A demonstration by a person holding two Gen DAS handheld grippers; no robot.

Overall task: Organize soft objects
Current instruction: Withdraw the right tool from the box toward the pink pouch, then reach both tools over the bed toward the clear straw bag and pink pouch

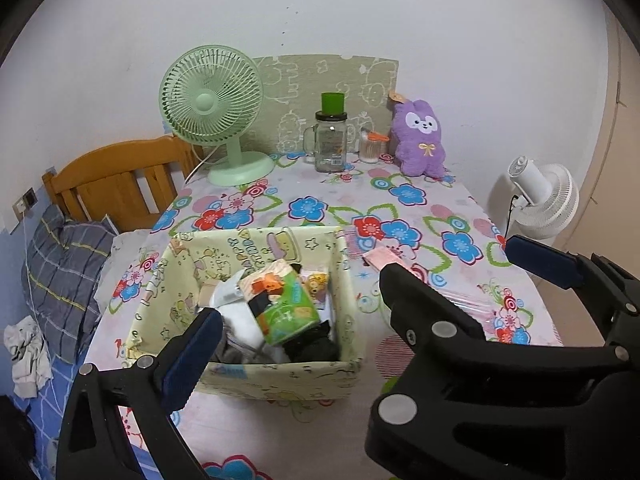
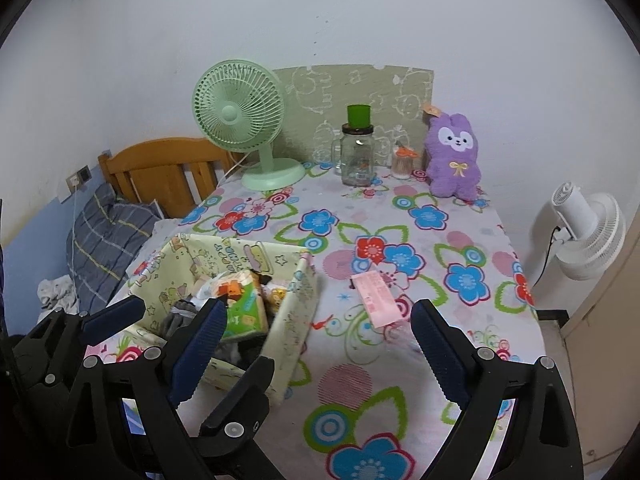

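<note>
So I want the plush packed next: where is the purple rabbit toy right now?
The purple plush rabbit stands upright at the far right corner of the floral table, against the wall, just right of the small orange-lidded jar.

Purple plush rabbit (image 2: 453, 160), mint-green fan (image 2: 240, 116), pale-yellow cartoon-print fabric box (image 1: 276, 376), bright flower-patterned tablecloth (image 2: 400, 360).

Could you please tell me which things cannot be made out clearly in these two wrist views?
- Storage box bottom layer: both views, buried under the green packet and dark fabrics.
- Pink packet print: right wrist view, too small to read; in the left wrist view a black tong arm covers most of it.
- Small jar contents: both views, too small.
- Bed: cut off by the fisheye edge.
</note>
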